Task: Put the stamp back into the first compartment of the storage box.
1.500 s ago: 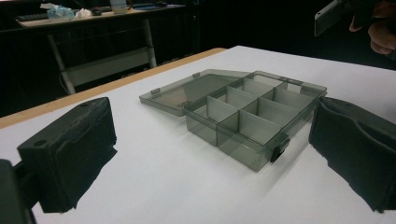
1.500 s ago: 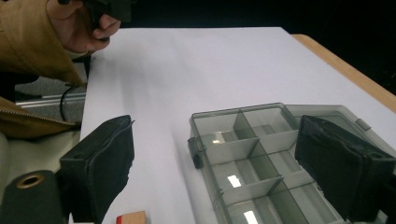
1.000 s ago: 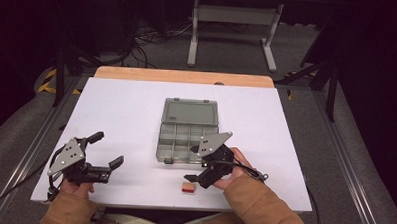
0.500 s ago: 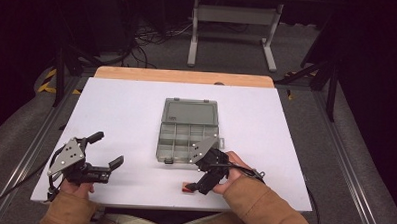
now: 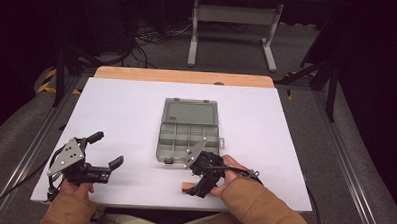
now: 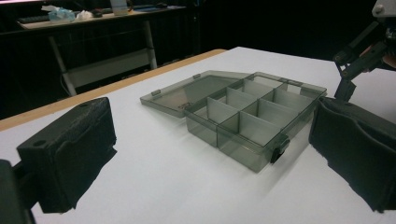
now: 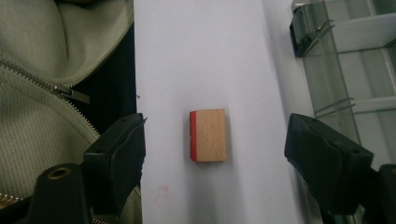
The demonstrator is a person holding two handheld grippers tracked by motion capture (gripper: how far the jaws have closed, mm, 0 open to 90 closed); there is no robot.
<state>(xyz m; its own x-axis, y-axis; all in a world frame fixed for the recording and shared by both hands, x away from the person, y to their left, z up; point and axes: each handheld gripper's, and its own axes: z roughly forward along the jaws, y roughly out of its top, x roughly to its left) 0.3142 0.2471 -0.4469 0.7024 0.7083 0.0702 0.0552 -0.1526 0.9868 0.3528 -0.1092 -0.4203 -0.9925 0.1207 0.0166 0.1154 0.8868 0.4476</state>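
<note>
A small wooden block point(image 7: 208, 135) with one red side lies flat on the white table point(image 5: 126, 114), close to its front edge point(image 5: 188, 187). My right gripper point(image 7: 224, 158) points down over it, one jaw on each side with clear gaps, so it is open. Its jaws have just been closing, with the block between them untouched. In the high view the right gripper point(image 5: 194, 189) sits just in front of the grey clear compartment box point(image 5: 189, 136), whose lid lies open. My left gripper point(image 5: 107, 149) rests open and holds nothing at the front left, facing the box point(image 6: 243, 116).
A wooden strip point(image 5: 182, 76) runs along the table's far edge. The box's latch and wall point(image 7: 327, 51) stand close to the right gripper's far jaw. The person's zipped jacket point(image 7: 56, 93) hangs past the near table edge. A metal stand point(image 5: 234, 23) is behind the table.
My right gripper has moved toward the front edge and tipped down over the block. Its jaws stand narrower than before. The left gripper has stayed put.
</note>
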